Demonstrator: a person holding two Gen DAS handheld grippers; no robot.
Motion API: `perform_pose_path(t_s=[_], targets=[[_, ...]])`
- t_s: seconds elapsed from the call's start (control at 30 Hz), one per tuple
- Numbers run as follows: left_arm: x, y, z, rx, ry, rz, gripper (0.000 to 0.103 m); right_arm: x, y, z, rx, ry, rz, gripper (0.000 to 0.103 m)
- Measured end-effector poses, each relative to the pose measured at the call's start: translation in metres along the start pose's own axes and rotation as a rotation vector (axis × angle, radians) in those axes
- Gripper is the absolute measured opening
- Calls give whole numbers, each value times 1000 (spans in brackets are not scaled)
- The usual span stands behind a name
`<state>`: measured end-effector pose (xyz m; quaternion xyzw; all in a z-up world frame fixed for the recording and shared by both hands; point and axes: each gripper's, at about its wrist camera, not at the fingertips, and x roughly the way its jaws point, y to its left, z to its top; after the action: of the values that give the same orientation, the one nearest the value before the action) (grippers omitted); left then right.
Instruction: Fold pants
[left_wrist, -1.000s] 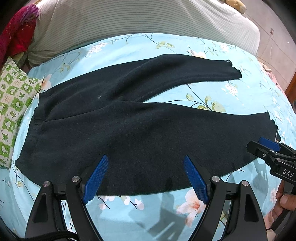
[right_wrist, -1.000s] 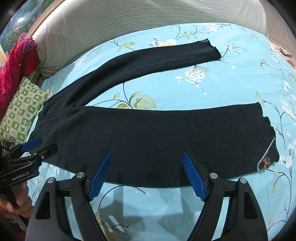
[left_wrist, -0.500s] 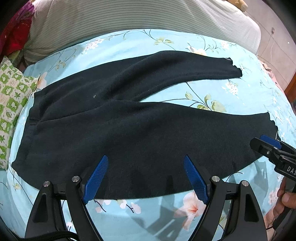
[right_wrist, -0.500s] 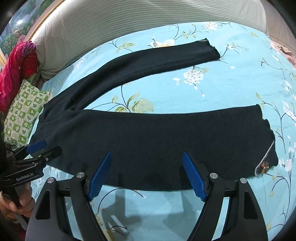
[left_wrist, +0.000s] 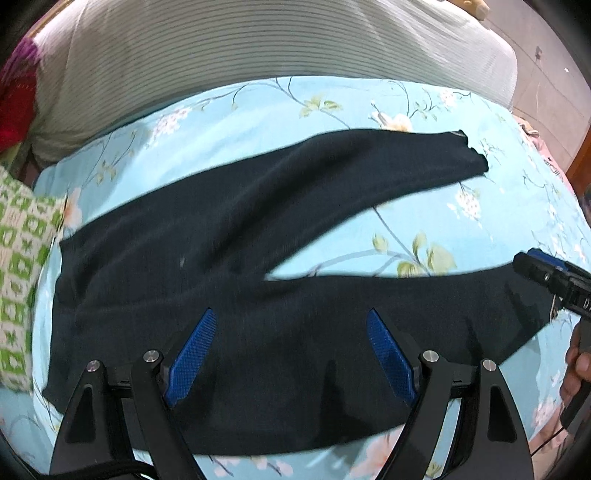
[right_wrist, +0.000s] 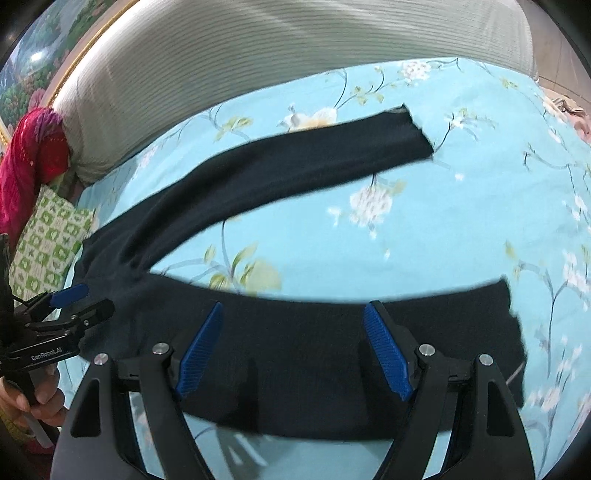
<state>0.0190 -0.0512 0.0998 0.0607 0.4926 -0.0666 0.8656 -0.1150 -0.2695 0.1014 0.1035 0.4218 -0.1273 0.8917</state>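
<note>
Pants (left_wrist: 258, 317) lie flat on the bed (left_wrist: 424, 206), dark, legs spread in a V, waistband near the green checked pillow (left_wrist: 22, 280). Left claw (left_wrist: 288, 354) hangs above the seat of the pants, blue pads spread wide, pinching nothing. Right claw (right_wrist: 295, 347) hangs above the nearer leg, likewise spread and empty. Beyond the pants lies a striped bolster (right_wrist: 295, 55).

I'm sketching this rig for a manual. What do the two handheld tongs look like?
Both match: the left tongs and right tongs have black angular frames with triangular cut-outs, silver round bolts, and blue ribbed pads on the inner faces of the fingers. A black cable trails by the left one. Seen from the right camera, its side carries white lettering "GenRobot.AI".
</note>
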Motion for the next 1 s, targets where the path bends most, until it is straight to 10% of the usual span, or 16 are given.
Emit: perform_pose_path(t_s=[1.0], targets=[[164,4,180,67,135,-107,84,109,-119,180,44,53,-29,81]])
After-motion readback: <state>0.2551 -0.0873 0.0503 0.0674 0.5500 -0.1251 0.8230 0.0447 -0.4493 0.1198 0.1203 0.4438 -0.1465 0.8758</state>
